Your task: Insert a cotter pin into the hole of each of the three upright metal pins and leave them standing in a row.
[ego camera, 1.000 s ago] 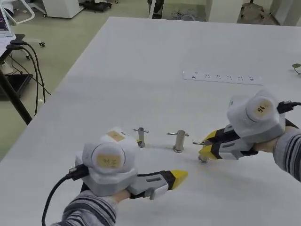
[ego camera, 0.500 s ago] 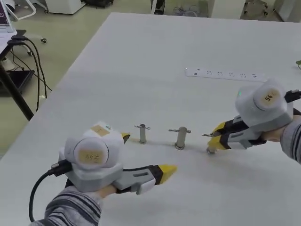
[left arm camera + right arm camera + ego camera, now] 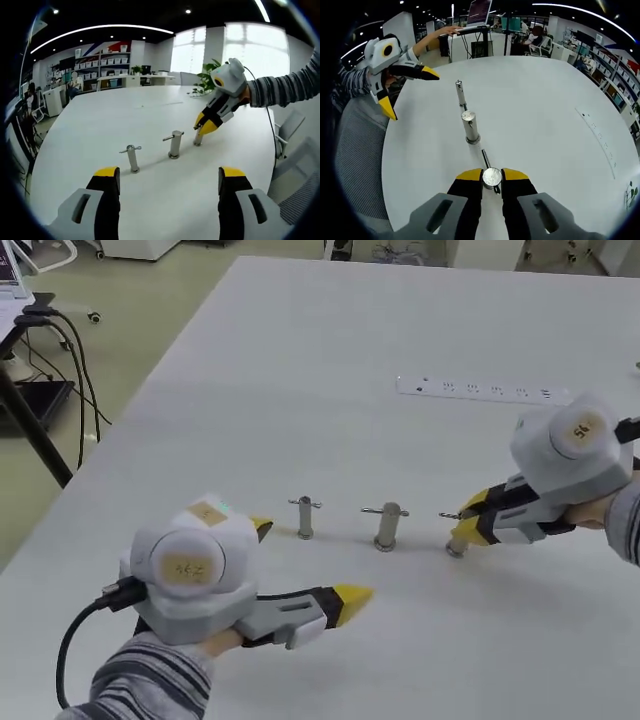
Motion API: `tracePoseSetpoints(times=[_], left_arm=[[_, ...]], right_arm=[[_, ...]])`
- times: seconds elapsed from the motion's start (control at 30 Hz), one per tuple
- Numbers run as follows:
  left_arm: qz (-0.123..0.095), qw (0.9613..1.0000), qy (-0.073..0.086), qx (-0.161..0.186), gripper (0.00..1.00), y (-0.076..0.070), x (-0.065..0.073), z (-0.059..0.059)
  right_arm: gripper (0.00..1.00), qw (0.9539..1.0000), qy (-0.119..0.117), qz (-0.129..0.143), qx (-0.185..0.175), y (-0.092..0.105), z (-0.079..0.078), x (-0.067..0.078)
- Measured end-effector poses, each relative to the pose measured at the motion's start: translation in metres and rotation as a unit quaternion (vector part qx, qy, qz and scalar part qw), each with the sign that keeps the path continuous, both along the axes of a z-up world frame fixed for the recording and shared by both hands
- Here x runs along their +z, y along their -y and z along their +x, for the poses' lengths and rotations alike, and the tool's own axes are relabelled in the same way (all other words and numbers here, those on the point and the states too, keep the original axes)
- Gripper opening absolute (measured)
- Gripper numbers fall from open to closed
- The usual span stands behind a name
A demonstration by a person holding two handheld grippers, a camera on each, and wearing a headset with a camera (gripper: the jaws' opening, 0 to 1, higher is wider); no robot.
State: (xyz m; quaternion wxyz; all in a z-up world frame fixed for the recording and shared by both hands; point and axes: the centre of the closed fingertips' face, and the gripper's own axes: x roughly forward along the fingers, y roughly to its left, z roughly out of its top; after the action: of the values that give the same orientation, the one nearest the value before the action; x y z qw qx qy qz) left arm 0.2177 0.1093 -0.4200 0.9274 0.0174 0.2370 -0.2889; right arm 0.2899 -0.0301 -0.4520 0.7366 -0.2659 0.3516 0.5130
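The white table (image 3: 330, 370) carried the whole job, and most of it was bare. The left gripper (image 3: 306, 562) hovered at about 7 o'clock from the row, its jaws spread wide and holding nothing; in the left gripper view they framed the row with clear air between them. The right gripper (image 3: 470, 523) reached in from 3 o'clock, and in the right gripper view its jaws were clamped on the head of the right metal pin (image 3: 492, 177).

The three pins stood upright in a line running 9 to 3 o'clock in the head view: the left metal pin (image 3: 304, 517), the middle metal pin (image 3: 386, 526) and the right one, well apart from each other. The left cotter pin (image 3: 303, 503) and the middle cotter pin (image 3: 384, 511) each sat crosswise through the top of their pins. A third cotter pin (image 3: 485, 158) stuck out from the right pin's head toward 12 o'clock in the right gripper view; how far through it sat could not be told. By my reading, two pins were finished and the third was nearly so, with only seating, letting go and a clean retreat left.

A white power strip (image 3: 483, 391) lay flat at about 1 o'clock from the row, well apart. Off the table at 9 o'clock, black cables (image 3: 55, 350) hung by a dark stand. Nothing blocked the work; the risk seemed to be tipping the right pin on release.
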Motion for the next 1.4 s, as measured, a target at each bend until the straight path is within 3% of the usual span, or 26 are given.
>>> tracePoseSetpoints(times=[0.3, 0.4, 0.43, 0.57, 0.8, 1.0, 1.27, 1.33, 1.4], left_arm=[[-0.003, 1.0000, -0.001, 0.007, 0.88, -0.003, -0.001, 0.002], [-0.005, 1.0000, -0.002, 0.007, 0.92, -0.003, -0.001, 0.002], [-0.005, 1.0000, -0.002, 0.007, 0.92, -0.003, -0.001, 0.002], [-0.009, 0.9999, 0.000, 0.008, 0.96, -0.003, 0.001, 0.003], [-0.007, 0.9998, 0.004, 0.017, 0.99, -0.008, 0.006, 0.006], [-0.008, 0.9998, 0.006, 0.019, 0.99, -0.010, 0.012, 0.008], [-0.009, 0.9997, 0.001, 0.024, 0.99, -0.012, 0.013, 0.008], [-0.013, 0.9996, -0.002, 0.025, 0.99, -0.012, 0.013, 0.008], [-0.016, 0.9995, -0.002, 0.027, 0.99, -0.012, 0.013, 0.008]], right_arm=[[0.09, 0.9999, -0.003, 0.007, 0.009, 0.001, 0.003, -0.002], [0.10, 0.9992, 0.023, 0.003, 0.032, -0.001, 0.003, 0.000], [0.11, 0.9993, 0.021, 0.006, 0.029, -0.002, 0.001, 0.001], [0.27, 0.9993, 0.034, 0.007, 0.015, -0.002, 0.003, 0.007], [0.41, 0.9980, 0.031, 0.042, -0.035, -0.001, -0.005, 0.020], [0.50, 0.9911, 0.022, 0.085, -0.099, 0.002, -0.016, 0.029], [0.60, 0.9736, 0.030, 0.141, -0.177, 0.006, -0.029, 0.043], [0.62, 0.9712, 0.029, 0.147, -0.186, 0.007, -0.034, 0.043], [0.63, 0.9650, 0.025, 0.155, -0.210, 0.010, -0.036, 0.043]])
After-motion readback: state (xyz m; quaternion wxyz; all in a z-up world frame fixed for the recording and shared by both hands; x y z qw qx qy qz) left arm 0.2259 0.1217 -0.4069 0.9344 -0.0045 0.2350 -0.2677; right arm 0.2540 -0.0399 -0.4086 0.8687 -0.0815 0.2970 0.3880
